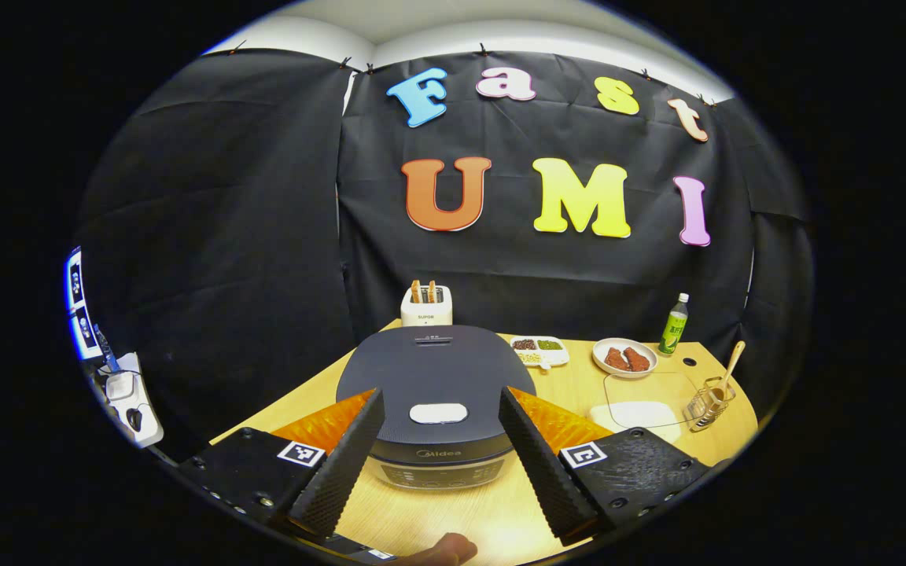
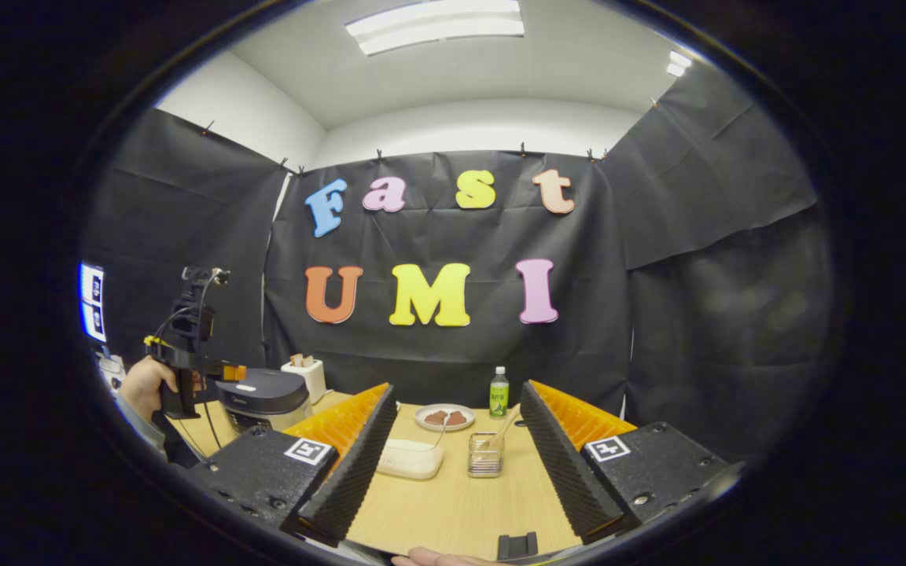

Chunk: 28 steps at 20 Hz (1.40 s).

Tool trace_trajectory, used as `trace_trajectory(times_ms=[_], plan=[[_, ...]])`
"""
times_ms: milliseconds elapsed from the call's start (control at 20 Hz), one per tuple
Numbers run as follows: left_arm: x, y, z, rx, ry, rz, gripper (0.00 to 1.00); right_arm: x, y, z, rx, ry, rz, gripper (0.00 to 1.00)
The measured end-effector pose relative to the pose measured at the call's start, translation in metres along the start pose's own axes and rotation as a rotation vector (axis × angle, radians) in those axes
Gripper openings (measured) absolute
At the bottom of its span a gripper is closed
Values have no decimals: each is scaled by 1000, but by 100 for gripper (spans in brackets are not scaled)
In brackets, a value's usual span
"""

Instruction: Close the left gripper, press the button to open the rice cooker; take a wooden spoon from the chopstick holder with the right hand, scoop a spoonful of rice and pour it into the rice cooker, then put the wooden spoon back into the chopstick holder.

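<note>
The left gripper [image 1: 439, 440] gapes wide, empty, the rice cooker's button [image 1: 438, 413] lying between its fingers; it must close before pressing. The right gripper [image 2: 453, 456] waits open, the chopstick holder [image 2: 485, 455] ahead.

I've got a dark grey rice cooker [image 1: 436, 377] with a white button [image 1: 438, 413], pale wood counter [image 1: 453, 511], cream toaster [image 1: 426, 308], green bottle [image 1: 674, 325], white plate [image 1: 624, 358] holding reddish-brown pieces, wooden spoon [image 1: 732, 363] light tan.
</note>
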<state>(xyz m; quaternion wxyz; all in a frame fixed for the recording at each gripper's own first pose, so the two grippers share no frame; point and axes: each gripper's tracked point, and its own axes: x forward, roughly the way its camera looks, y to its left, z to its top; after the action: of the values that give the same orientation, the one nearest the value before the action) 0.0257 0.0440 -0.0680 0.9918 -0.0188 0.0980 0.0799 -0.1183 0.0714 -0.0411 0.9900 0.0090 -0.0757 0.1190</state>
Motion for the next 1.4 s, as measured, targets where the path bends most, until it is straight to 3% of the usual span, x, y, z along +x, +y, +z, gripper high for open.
trace_trajectory(times_ms=[450, 700, 1100, 1150, 1200, 1400], plan=[[-107, -38, 67, 35, -204, -103, 94, 6, -11, -8, 36, 38, -24, 100], [-160, -53, 64, 40, -279, -129, 93, 3, -22, -5, 41, 38, -54, 98], [-202, -59, 33, -9, -293, -165, 93, 3, -25, -7, 59, 82, -76, 98], [-204, -60, 32, -18, -296, -163, 84, 4, -25, -5, 55, 83, -76, 100], [-207, -58, 33, -15, -298, -161, 93, 3, -24, -1, 51, 80, -79, 100], [-218, -48, 39, 7, -328, -151, 93, -5, -14, 22, 25, 48, -80, 100]])
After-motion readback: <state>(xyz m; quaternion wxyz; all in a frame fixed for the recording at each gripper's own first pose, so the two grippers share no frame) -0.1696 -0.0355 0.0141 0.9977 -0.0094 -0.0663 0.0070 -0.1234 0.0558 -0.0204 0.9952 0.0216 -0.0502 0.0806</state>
